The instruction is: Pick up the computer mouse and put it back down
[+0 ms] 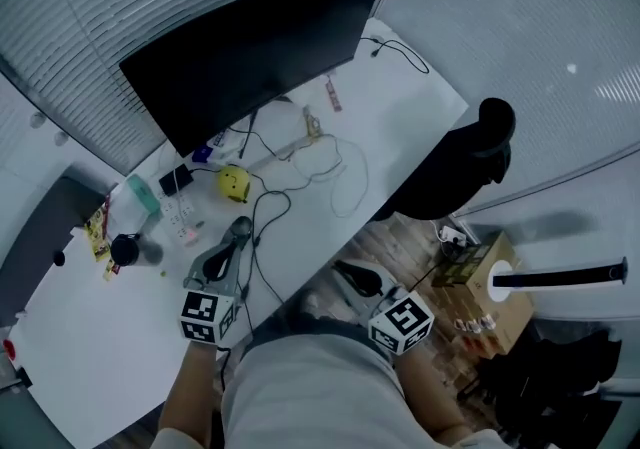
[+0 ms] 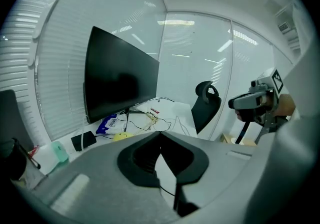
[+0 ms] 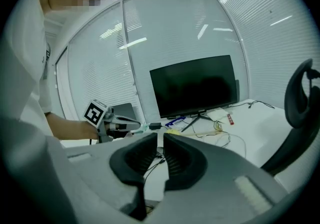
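A small yellow rounded thing that looks like the computer mouse [image 1: 233, 183] [image 2: 122, 136] lies on the white desk [image 1: 100, 337] in front of the monitor, with nothing touching it. My left gripper [image 1: 240, 227] [image 2: 160, 134] hovers above the desk nearer to me than the mouse, its jaws shut and empty. A thin black cable [image 1: 262, 237] runs along the desk under it. My right gripper [image 1: 342, 267] [image 3: 161, 138] hangs off the desk's front edge, jaws together but for a slim slit, holding nothing.
A black monitor [image 1: 250, 47] stands at the back of the desk. Loose cables [image 1: 335, 162], a power strip [image 1: 180, 219], a teal object [image 1: 142, 195] and a black cup [image 1: 125, 249] lie around it. A black office chair [image 1: 450, 172] and a cardboard box [image 1: 480, 272] are at the right.
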